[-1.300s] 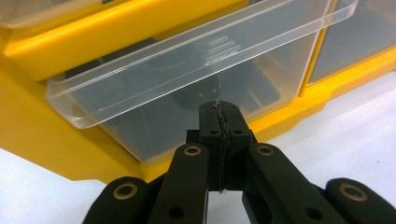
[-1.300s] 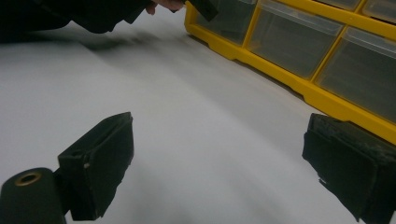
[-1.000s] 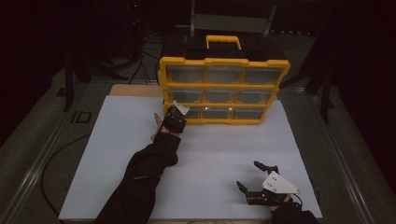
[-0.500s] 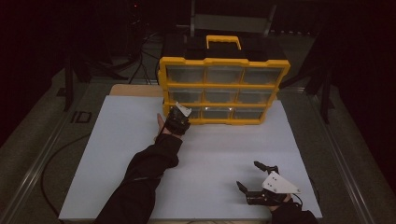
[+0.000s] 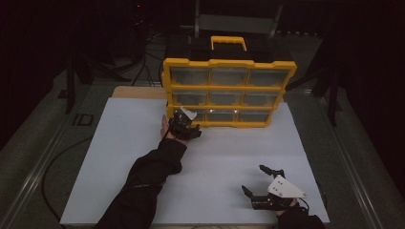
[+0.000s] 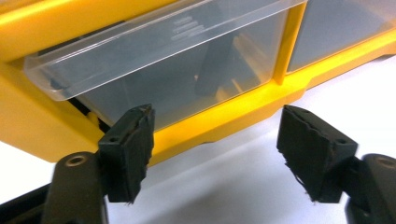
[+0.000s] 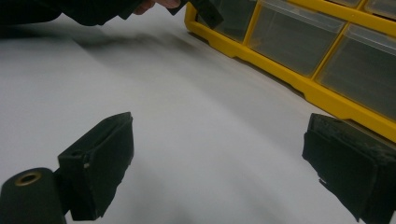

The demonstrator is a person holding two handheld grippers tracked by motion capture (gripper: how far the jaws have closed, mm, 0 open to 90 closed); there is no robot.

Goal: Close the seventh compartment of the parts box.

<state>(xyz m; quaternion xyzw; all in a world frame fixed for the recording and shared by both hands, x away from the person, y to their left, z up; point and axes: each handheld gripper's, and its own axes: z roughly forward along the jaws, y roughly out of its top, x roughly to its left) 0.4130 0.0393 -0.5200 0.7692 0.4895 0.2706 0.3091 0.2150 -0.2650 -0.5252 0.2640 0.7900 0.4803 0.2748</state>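
Left tool (image 6: 215, 154) newly spread, its jaws just opened and empty, beside the pulled-out clear drawer (image 6: 154, 51); release judged complete.

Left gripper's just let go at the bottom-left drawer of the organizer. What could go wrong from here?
1. The clear drawer sits pulled partway out and tilted; a careless push might jam it instead of seating it.
2. The left gripper, whose jaws have just been opening with nothing between them, stands close to the yellow organizer; pulling back carelessly could snag the drawer's lip.
3. The right gripper rests apart, so nothing steadies the organizer.
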